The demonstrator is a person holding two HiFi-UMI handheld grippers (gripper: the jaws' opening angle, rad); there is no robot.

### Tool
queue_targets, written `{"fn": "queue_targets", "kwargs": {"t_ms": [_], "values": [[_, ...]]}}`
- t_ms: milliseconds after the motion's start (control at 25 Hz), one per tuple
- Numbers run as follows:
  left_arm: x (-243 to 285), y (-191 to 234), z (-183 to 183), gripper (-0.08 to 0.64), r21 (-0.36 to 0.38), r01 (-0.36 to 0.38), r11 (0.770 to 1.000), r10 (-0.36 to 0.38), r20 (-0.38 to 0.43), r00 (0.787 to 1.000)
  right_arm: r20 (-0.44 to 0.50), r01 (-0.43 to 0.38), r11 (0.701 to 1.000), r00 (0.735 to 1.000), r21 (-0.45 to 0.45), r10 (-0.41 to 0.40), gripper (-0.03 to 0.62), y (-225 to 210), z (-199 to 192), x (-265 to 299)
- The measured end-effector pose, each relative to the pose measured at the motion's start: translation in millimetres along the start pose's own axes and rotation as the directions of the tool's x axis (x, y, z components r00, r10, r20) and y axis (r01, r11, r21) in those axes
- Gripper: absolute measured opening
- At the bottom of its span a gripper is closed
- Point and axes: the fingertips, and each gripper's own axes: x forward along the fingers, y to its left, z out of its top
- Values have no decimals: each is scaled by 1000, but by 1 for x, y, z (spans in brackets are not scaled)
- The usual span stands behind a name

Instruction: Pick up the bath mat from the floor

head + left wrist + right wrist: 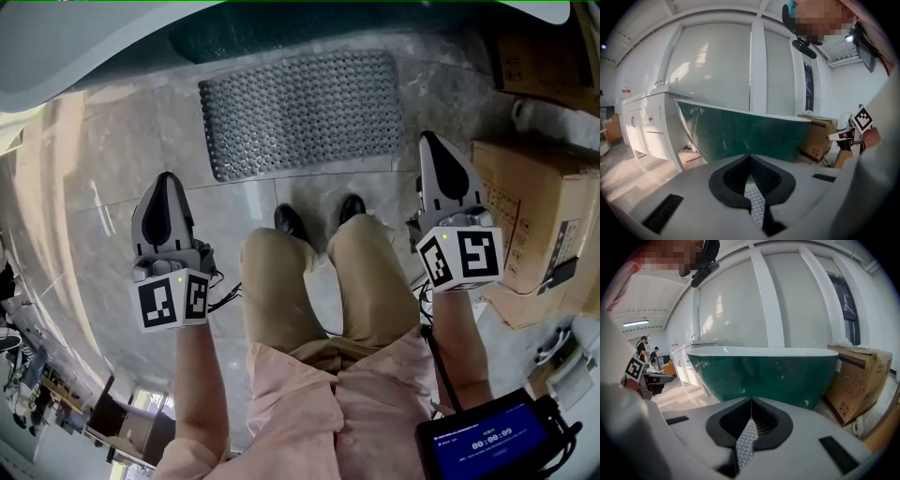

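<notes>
The left claw (167,187) and the right claw (431,142) are both closed on nothing, held forward either side of the person's knees and tipped slightly down, clear of the grey, hole-dotted bath mat (302,112) lying flat on the tiled floor (112,169) just beyond the shoes (291,221), beside the green bathtub (281,36).

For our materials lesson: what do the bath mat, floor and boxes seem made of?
Bath mat: probably rubber or soft plastic; grey, matte, rows of small bumps.
Floor: polished marble-look tile; veined, reflective, visible joints.
Boxes: brown cardboard; matte, printed marks.
</notes>
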Motion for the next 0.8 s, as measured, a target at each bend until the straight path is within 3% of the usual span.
{"fn": "queue_targets", "kwargs": {"t_ms": [520,800], "values": [[49,21,-102,25,-5,-24,1000,24,-24,999,-8,-22,999,1000,-28,22,18,-22,-85,60],[63,37,-133,25,-8,-52,999,52,-19,998,-7,-10,1000,1000,-20,10,18,-36,-109,81]]}}
